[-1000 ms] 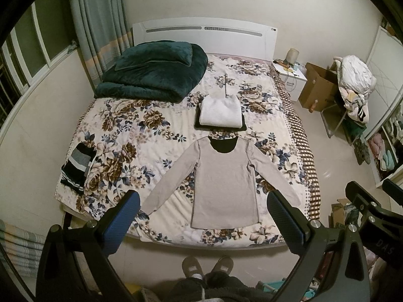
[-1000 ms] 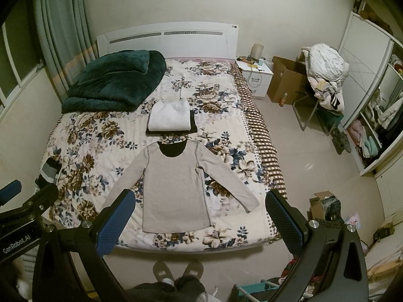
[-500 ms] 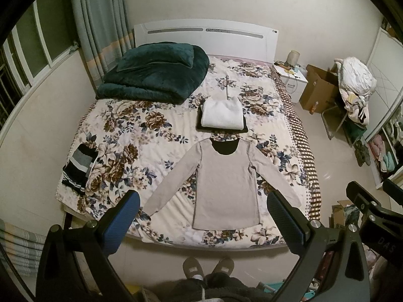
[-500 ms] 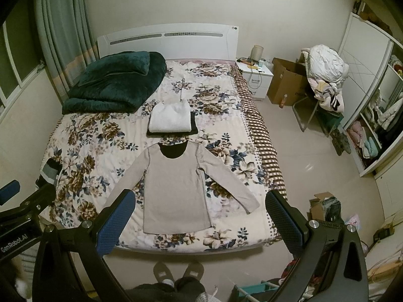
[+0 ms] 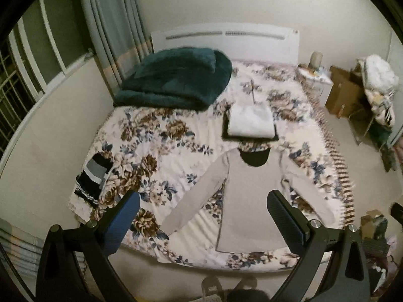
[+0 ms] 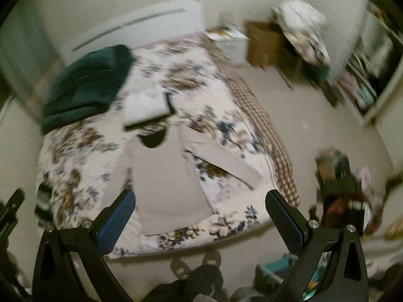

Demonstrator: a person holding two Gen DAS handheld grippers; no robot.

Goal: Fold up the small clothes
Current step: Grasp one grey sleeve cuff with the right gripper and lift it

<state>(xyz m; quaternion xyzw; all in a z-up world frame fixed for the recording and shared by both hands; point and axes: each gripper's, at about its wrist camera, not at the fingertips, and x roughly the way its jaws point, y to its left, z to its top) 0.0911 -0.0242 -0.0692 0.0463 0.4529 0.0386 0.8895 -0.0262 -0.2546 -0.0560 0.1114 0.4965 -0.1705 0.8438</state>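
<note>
Your left gripper (image 5: 202, 216) and right gripper (image 6: 200, 214) hang spread wide, empty, above bed's (image 5: 161, 151) near edge. Grey long-sleeved top (image 5: 248, 201) lies flat just ahead, sleeves splayed, apparently laid out ready for folding. Folded stack (image 5: 250, 123) beyond it.

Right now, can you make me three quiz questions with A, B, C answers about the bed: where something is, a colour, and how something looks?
1. Where is the folded white garment?
A. beyond the shirt's collar
B. on the floor
C. on the blanket

2. What colour is the blanket?
A. red
B. dark green
C. yellow

3. How does the beige long-sleeved shirt lie?
A. rolled up
B. folded in half
C. flat, sleeves spread

Answers: A, it lies on the bed past the neckline; B, it looks deep green; C, both sleeves stretch outward.
</note>
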